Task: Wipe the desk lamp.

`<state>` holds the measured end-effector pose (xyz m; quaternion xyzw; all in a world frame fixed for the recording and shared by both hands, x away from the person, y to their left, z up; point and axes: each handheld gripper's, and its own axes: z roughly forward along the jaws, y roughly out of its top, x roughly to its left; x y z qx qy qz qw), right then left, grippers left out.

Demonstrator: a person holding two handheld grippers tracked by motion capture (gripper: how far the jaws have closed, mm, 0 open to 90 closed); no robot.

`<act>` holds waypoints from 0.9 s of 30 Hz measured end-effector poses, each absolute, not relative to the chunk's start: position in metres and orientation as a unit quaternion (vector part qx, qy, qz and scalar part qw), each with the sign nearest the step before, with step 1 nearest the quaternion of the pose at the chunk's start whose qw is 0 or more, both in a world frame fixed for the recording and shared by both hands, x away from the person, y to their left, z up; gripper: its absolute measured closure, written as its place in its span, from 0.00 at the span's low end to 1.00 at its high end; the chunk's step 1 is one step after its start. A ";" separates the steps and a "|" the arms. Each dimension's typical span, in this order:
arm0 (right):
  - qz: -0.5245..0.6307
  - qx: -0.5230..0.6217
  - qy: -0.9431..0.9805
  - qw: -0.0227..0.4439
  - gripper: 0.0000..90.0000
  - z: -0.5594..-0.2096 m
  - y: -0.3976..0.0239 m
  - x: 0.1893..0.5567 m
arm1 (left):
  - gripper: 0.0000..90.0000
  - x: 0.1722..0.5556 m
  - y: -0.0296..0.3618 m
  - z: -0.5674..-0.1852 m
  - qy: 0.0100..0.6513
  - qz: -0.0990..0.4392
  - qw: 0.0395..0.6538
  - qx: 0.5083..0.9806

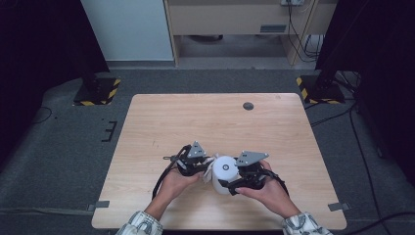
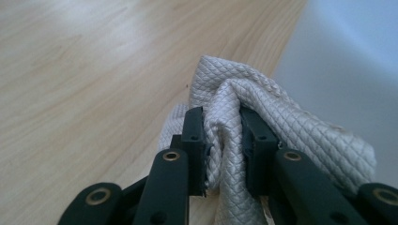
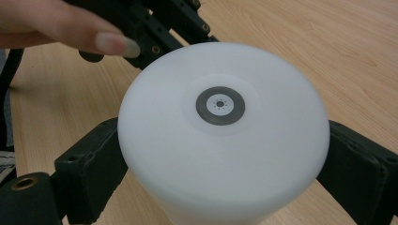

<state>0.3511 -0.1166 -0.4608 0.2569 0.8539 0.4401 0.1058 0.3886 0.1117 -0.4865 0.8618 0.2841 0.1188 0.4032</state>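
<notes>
A white cylinder (image 1: 224, 171) with a grey ring button on its top (image 3: 219, 106) stands tilted near the table's front edge. My right gripper (image 1: 228, 175) is shut on it, one black pad on each side (image 3: 94, 157). My left gripper (image 1: 207, 166) is shut on a bunched white quilted cloth (image 2: 263, 108), pinched between its pads (image 2: 193, 136). The cloth (image 1: 210, 170) lies against the cylinder's left side (image 2: 342, 61). In the right gripper view, the left gripper (image 3: 159, 28) and a fingertip (image 3: 108, 42) show just behind the cylinder.
The light wooden table (image 1: 195, 122) has a dark round grommet (image 1: 248, 105) at its far side. Black stands with yellow-striped feet (image 1: 98, 90) (image 1: 318, 88) flank the table's far corners. Cables lie on the grey floor at right.
</notes>
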 end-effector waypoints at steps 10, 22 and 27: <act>0.441 0.261 0.852 0.110 0.10 -0.461 -0.115 0.352 | 0.82 0.373 0.124 -0.486 0.283 0.115 0.410 0.859; 0.440 0.258 0.853 0.107 0.10 -0.461 -0.113 0.350 | 0.82 0.381 0.122 -0.455 0.273 0.130 0.428 0.852; 0.442 0.254 0.854 0.105 0.10 -0.461 -0.112 0.349 | 0.82 0.397 0.111 -0.452 0.269 0.128 0.426 0.855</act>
